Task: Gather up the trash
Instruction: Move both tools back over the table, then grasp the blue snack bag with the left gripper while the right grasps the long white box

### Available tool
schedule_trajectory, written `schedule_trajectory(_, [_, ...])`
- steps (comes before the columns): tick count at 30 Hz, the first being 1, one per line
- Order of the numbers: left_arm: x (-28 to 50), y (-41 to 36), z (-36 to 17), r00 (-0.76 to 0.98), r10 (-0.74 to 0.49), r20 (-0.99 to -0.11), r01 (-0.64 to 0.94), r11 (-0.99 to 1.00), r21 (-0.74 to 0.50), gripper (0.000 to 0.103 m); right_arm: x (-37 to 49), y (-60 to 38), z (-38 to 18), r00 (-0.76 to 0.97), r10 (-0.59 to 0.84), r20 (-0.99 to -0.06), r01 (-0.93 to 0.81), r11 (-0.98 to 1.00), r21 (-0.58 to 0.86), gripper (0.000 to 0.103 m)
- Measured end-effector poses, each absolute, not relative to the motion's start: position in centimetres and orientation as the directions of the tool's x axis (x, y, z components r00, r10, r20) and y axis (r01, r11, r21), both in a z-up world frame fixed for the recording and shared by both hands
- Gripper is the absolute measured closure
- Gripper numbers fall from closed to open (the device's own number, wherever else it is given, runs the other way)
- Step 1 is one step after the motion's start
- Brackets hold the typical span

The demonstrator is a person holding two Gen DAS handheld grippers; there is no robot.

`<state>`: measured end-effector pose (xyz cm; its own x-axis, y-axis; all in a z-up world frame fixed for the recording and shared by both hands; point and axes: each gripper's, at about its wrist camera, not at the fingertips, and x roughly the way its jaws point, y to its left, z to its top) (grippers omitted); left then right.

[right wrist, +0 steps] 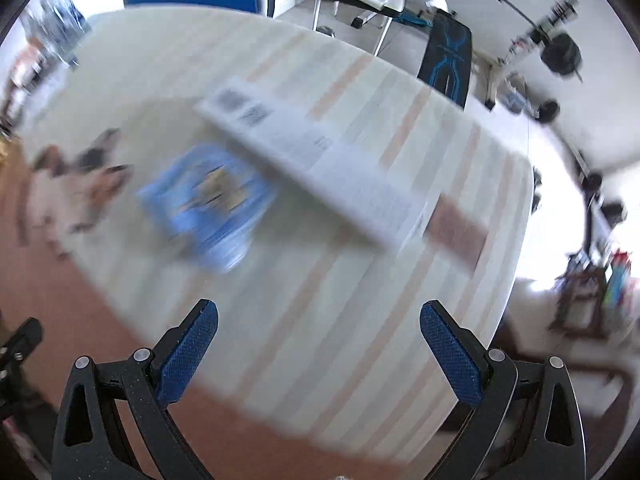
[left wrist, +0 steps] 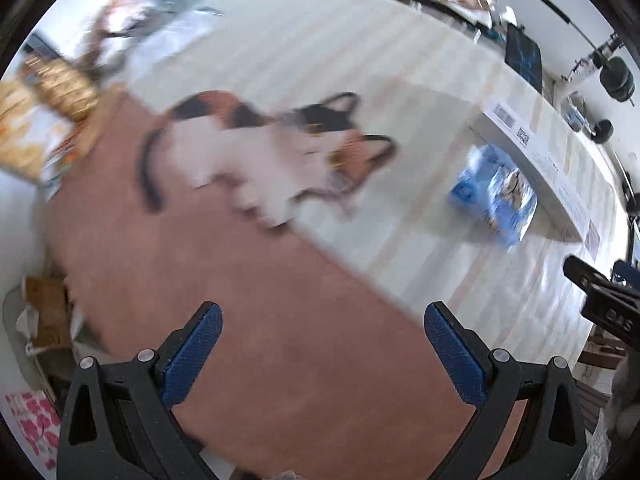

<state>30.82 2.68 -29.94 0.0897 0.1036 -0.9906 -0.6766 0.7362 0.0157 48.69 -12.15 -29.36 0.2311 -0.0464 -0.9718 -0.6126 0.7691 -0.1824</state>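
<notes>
Striped cloth (right wrist: pixel 360 280), pale with thin peach bands, covers the table under both my grippers, and both views are smeared with blur. On it lies one flat mat (left wrist: pixel 256 300), terracotta brown, printed with a calico cat (left wrist: pixel 264 152) in white, black and orange. One crinkly blue wrapper (left wrist: pixel 496 200) sits on the cloth, glossy and crumpled, just beside a long white box (left wrist: pixel 532 168) with printed codes along its top. From the right wrist that same wrapper (right wrist: pixel 208 200) lies left of the box (right wrist: pixel 312 164), the two nearly touching.

My left gripper (left wrist: pixel 322 320) hangs over the mat, its two textured blue pads (left wrist: pixel 192 360) spread wide with nothing between them. My right gripper (right wrist: pixel 318 318) hovers above the stripes, jaws apart too, carrying nothing, and the wrapper lies ahead of it, a little to the left. One patterned snack bag (left wrist: pixel 36 120) leans at the table's far left edge.
</notes>
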Motion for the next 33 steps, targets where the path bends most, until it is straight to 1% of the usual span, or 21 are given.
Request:
schedule_trajectory(3, [34.5,2.7,-32.0,0.078,0.045,-0.996,-0.674,0.738,-0.019,0.0,52.9,-10.7,-32.2,0.22,-0.09,-0.971,-0.682,0.698,-0.219,0.001])
schedule_trajectory(5, [36.4,2.7,-33.0,0.065,0.02,-0.998,-0.677,0.735,-0.029,0.0,55.1,-9.7,-34.0,0.172,-0.08,-0.982,-0.728,0.661,-0.181,0.001])
schedule_trajectory(8, [38.0,3.0,-33.9,0.069,-0.015,-0.998,-0.698,0.713,-0.058,0.0,57.1,-8.6,-35.8,0.155,-0.061,-0.986,-0.766,0.623,-0.159,0.001])
schedule_trajectory(9, [38.3,2.9,-34.0,0.072,-0.023,-0.997,-0.707,0.704,-0.068,0.0,57.5,-8.6,-36.1,0.139,-0.053,-0.989,-0.771,0.621,-0.142,0.004])
schedule_trajectory(10, [38.6,2.9,-34.2,0.077,-0.042,-0.996,-0.718,0.691,-0.085,0.0,57.8,-8.7,-36.3,0.116,-0.037,-0.993,-0.765,0.634,-0.113,0.012])
schedule_trajectory(11, [38.7,2.9,-34.3,0.08,-0.051,-0.995,-0.723,0.685,-0.093,0.0,58.4,-9.1,-36.4,0.082,-0.013,-0.997,-0.74,0.669,-0.07,0.014])
schedule_trajectory(12, [38.8,2.8,-34.3,0.087,-0.065,-0.994,-0.731,0.674,-0.109,0.0,58.8,-9.8,-36.0,0.08,0.011,-0.997,-0.703,0.71,-0.049,0.023])
schedule_trajectory(14, [39.2,2.5,-34.8,0.109,-0.103,-0.989,-0.742,0.654,-0.15,0.0,59.6,-12.1,-35.6,0.063,0.005,-0.998,-0.592,0.805,-0.033,0.032])
schedule_trajectory(16, [39.7,2.0,-35.2,0.126,-0.137,-0.983,-0.74,0.647,-0.185,0.0,59.9,-15.4,-35.4,0.021,0.011,-1.0,-0.427,0.904,0.0,0.035])
schedule_trajectory(18, [40.3,1.4,-35.7,0.139,-0.168,-0.976,-0.743,0.633,-0.216,0.003,59.3,-17.8,-35.2,0.006,0.04,-0.999,-0.345,0.938,0.035,0.036])
schedule_trajectory(19, [40.7,1.2,-36.0,0.15,-0.184,-0.971,-0.745,0.625,-0.234,0.005,59.0,-18.8,-35.1,-0.005,0.054,-0.999,-0.309,0.95,0.053,0.035])
schedule_trajectory(21, [41.7,0.9,-36.4,0.178,-0.207,-0.962,-0.751,0.603,-0.269,0.015,58.2,-20.3,-35.3,-0.041,0.069,-0.997,-0.272,0.959,0.077,0.034])
schedule_trajectory(22, [42.2,0.8,-36.5,0.185,-0.209,-0.96,-0.754,0.597,-0.275,0.026,58.0,-20.8,-35.3,-0.047,0.075,-0.996,-0.262,0.961,0.084,0.031])
schedule_trajectory(23, [42.5,0.8,-36.6,0.188,-0.209,-0.96,-0.754,0.596,-0.277,0.033,58.0,-21.1,-35.1,-0.039,0.078,-0.996,-0.261,0.962,0.085,0.029])
schedule_trajectory(24, [43.2,0.6,-36.7,0.19,-0.199,-0.961,-0.748,0.605,-0.273,0.035,58.1,-21.3,-34.8,-0.02,0.082,-0.996,-0.265,0.961,0.084,0.027])
schedule_trajectory(26, [44.0,0.3,-36.5,0.196,-0.172,-0.965,-0.729,0.633,-0.261,0.049,58.0,-21.4,-34.3,0.021,0.066,-0.998,-0.285,0.957,0.058,0.025])
schedule_trajectory(27, [44.4,0.2,-36.4,0.197,-0.153,-0.968,-0.712,0.656,-0.248,0.054,58.1,-21.2,-34.1,0.036,0.068,-0.997,-0.295,0.954,0.054,0.025])
schedule_trajectory(28, [44.7,-0.2,-36.2,0.194,-0.13,-0.972,-0.691,0.685,-0.229,0.061,58.2,-20.8,-34.0,0.049,0.074,-0.996,-0.309,0.949,0.055,0.025])
schedule_trajectory(31, [45.3,-0.8,-35.4,0.196,-0.094,-0.976,-0.643,0.739,-0.2,0.08,58.3,-19.3,-34.5,0.074,0.035,-0.997,-0.35,0.937,0.007,0.025])
schedule_trajectory(33, [45.3,-1.3,-34.9,0.199,-0.073,-0.977,-0.617,0.766,-0.183,0.087,58.3,-18.2,-35.0,0.078,0.036,-0.996,-0.364,0.931,0.005,0.026])
